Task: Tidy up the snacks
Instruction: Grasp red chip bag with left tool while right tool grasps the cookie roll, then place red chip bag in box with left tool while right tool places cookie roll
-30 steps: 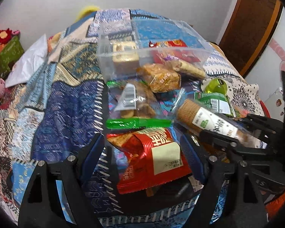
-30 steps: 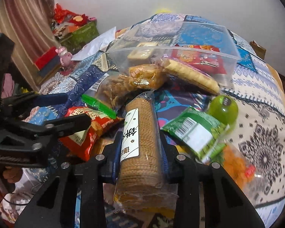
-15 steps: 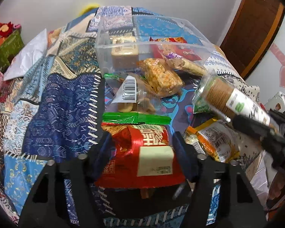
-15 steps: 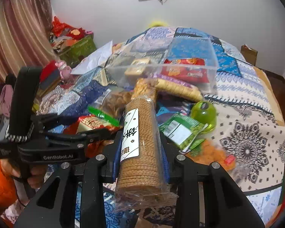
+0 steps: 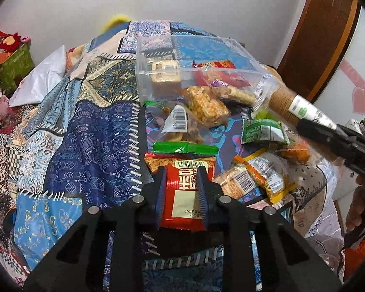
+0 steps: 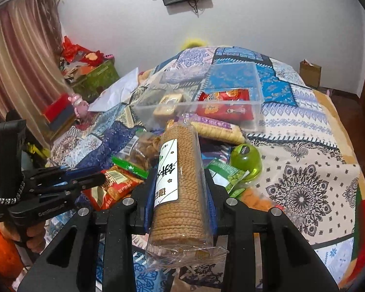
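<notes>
Pinching the red packet (image 5: pixel 182 194) between our left gripper's (image 5: pixel 180 194) fingers, we hold it over the quilt's (image 5: pixel 85 133) near edge. Our right gripper (image 6: pixel 178 197) clamps the biscuit roll (image 6: pixel 180 182) above loose snacks, short of the clear bin (image 6: pixel 231 73) mid-quilt.

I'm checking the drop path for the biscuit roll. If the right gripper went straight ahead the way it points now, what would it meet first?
Probably the long cracker pack lying against the clear bin; the right gripper, shut on the biscuit roll, points at it. Depth is unclear, so the roll may pass above it.
</notes>
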`<state>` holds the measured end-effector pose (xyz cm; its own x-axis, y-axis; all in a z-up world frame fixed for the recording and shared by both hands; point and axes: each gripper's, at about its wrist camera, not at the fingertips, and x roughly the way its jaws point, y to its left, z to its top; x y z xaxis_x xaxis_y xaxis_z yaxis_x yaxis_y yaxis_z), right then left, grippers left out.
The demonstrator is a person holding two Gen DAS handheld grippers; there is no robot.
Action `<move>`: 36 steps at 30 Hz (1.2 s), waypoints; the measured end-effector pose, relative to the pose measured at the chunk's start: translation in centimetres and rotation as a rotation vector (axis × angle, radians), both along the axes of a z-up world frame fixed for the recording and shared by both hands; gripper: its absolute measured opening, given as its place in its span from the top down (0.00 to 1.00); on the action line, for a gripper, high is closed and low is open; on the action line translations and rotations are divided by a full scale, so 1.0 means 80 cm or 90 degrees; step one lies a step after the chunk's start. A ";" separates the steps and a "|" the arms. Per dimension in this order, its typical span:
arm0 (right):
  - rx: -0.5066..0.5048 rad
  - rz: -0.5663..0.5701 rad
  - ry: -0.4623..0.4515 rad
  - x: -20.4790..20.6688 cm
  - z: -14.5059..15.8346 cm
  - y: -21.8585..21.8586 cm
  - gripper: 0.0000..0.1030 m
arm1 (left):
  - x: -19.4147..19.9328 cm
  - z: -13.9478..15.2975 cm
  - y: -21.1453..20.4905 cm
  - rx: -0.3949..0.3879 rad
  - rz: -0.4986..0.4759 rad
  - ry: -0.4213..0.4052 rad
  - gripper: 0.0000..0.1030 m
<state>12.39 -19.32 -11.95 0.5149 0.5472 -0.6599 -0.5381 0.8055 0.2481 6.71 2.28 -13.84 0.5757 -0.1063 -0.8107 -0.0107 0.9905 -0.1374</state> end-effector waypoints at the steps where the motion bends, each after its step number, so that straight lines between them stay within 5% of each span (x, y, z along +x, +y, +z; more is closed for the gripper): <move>1: 0.002 -0.001 0.000 -0.001 0.001 -0.001 0.69 | 0.001 -0.004 -0.001 -0.003 -0.002 0.009 0.52; 2: 0.004 -0.003 0.001 -0.001 0.001 -0.002 0.69 | 0.003 -0.009 -0.001 -0.008 -0.005 0.019 0.40; 4: 0.004 -0.005 0.002 -0.002 0.002 -0.004 0.69 | 0.003 -0.018 -0.004 -0.015 -0.007 0.031 0.37; 8: 0.003 -0.008 0.007 -0.004 0.001 -0.008 0.69 | 0.009 -0.040 -0.009 -0.001 -0.004 0.058 0.37; 14: 0.002 -0.013 0.009 -0.004 0.000 -0.011 0.69 | 0.011 -0.046 0.005 -0.058 0.008 0.048 0.42; 17: 0.006 -0.015 0.008 -0.003 0.002 -0.011 0.69 | 0.005 -0.042 0.003 -0.034 0.015 0.037 0.44; 26: 0.010 -0.019 -0.016 0.011 0.017 -0.007 0.69 | -0.010 0.011 0.022 -0.027 0.034 -0.034 0.45; 36: 0.022 -0.035 -0.052 0.042 0.041 0.001 0.69 | 0.039 0.072 0.028 -0.019 0.038 -0.119 0.44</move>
